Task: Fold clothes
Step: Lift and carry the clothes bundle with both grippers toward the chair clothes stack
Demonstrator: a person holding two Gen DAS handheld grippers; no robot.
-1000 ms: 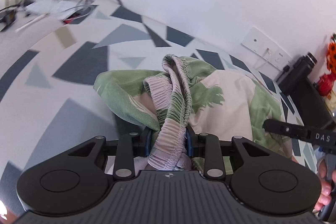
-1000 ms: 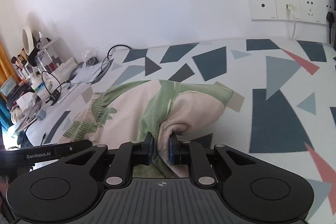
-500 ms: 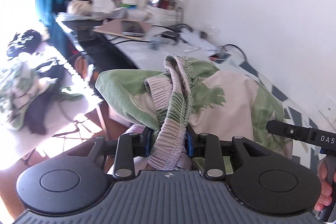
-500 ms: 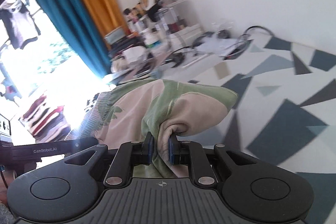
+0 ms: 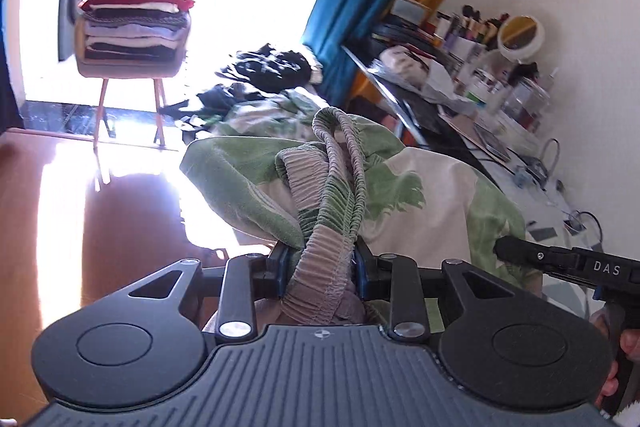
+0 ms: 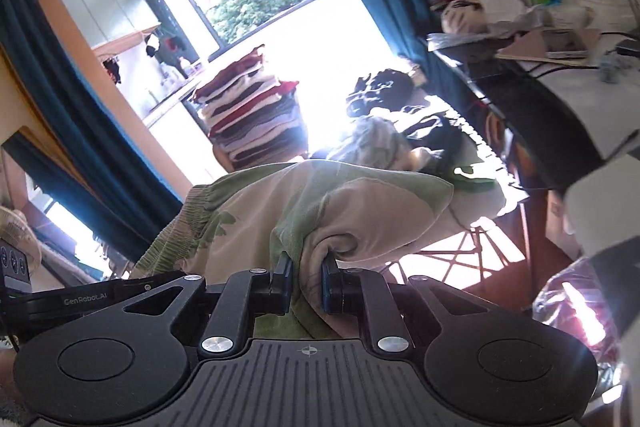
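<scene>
Left wrist view: my left gripper [image 5: 320,275] has its fingers clamped on the gathered elastic waistband of the green-and-cream patterned shorts [image 5: 420,199]; my right gripper [image 6: 307,283] pinches their far fold, holding them aloft. Beyond lie bare floor [image 5: 120,211], loose dark clothes [image 5: 272,67], then a stool stacked with folded laundry [image 5: 136,15].

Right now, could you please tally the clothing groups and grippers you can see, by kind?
Held green-and-cream garment: 1
Folded stack on stool: 1
Unfolded heap on floor: 1
Grippers, left gripper and right gripper: 2
Total: 5
</scene>
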